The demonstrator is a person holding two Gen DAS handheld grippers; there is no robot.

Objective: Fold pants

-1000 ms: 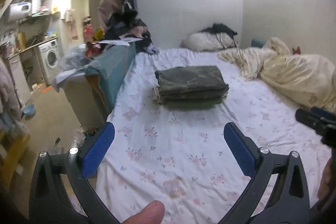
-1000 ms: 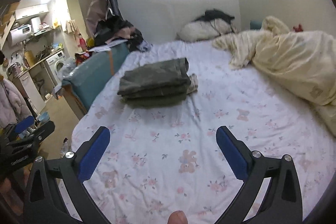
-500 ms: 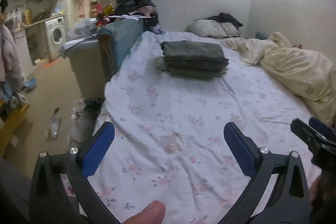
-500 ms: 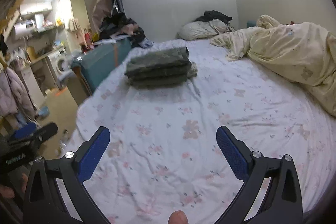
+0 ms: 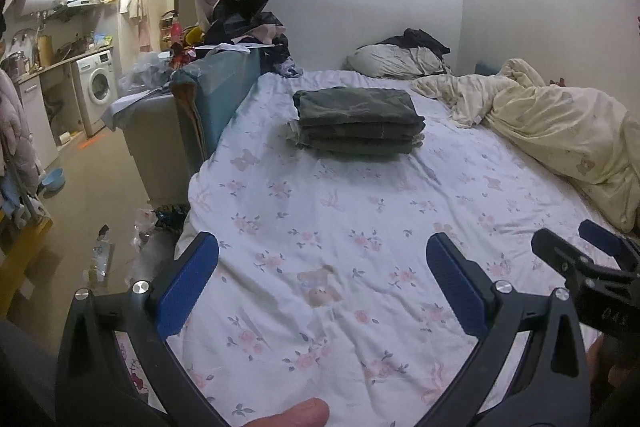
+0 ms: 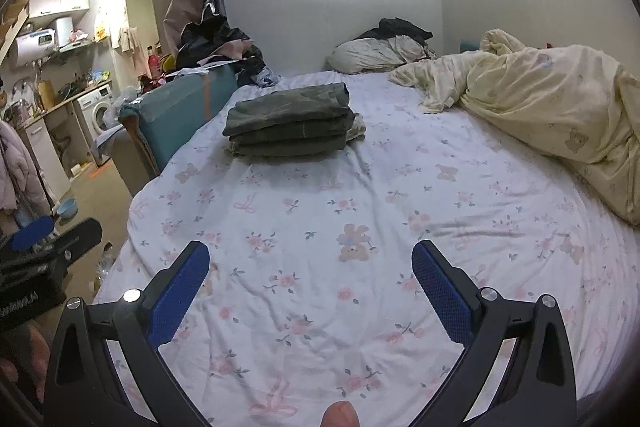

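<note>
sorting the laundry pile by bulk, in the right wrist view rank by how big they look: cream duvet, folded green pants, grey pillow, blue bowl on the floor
1. Crumpled cream duvet, clearly largest.
2. Folded olive-green pants.
3. Rumpled grey pillow, close to the pants in apparent size; it lies farther back, so unsure.
4. Small light-blue bowl, smallest.

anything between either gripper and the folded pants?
Nothing visible. Only bare floral sheet lies between the open left gripper, the open right gripper and the folded pants. The cream duvet sits off to the right, clear of both paths.
</note>
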